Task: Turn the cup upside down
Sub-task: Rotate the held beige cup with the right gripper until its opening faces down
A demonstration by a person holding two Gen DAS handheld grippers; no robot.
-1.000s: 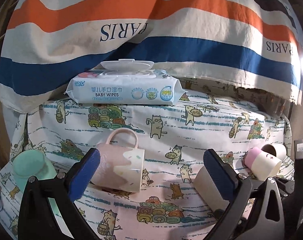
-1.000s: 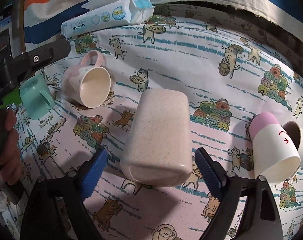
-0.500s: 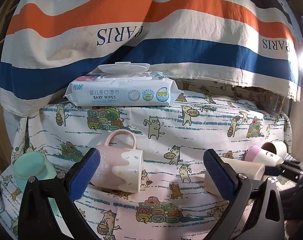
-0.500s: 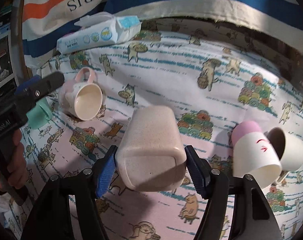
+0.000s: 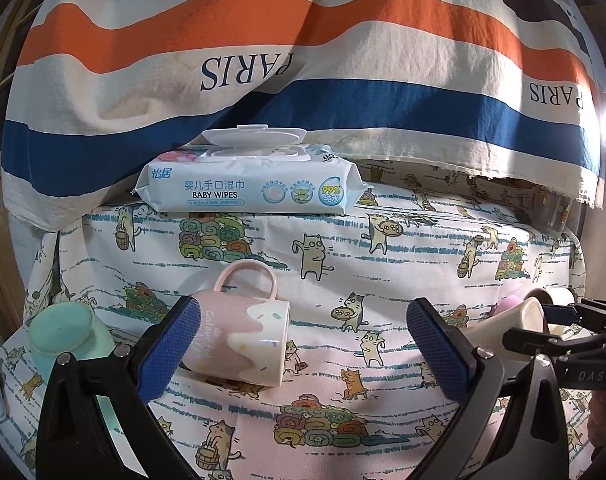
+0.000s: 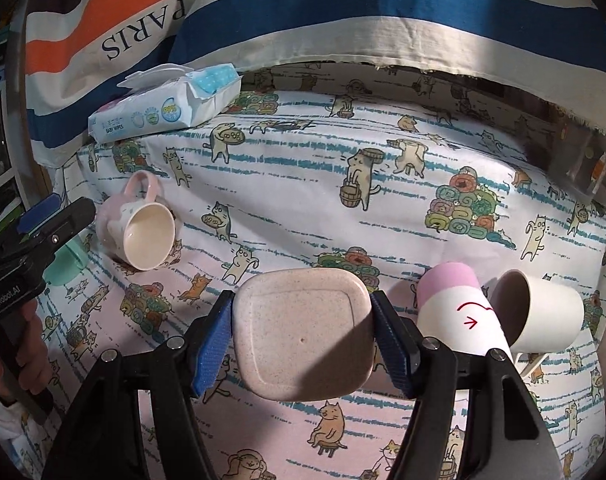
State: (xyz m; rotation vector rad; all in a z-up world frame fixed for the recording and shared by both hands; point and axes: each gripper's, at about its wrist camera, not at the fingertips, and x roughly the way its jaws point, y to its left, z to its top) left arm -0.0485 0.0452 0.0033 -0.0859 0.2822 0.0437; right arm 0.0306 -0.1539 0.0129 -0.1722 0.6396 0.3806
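My right gripper is shut on a beige speckled square cup, held off the cartoon-cat tablecloth with its flat bottom facing the camera. The same cup shows at the right edge of the left wrist view, clamped by the right gripper. My left gripper is open and empty, hovering low over the cloth. A pink mug lies on its side just inside the left finger; it also shows in the right wrist view with its mouth facing the camera.
A mint green cup stands at the left. A pink-and-white cup and a cream mug lie on their sides at the right. A baby wipes pack sits at the back under a striped cloth.
My right gripper closed on the beige cup, lifted it off the cloth and tilted it so its bottom now faces the camera. The left gripper stayed open and barely moved.
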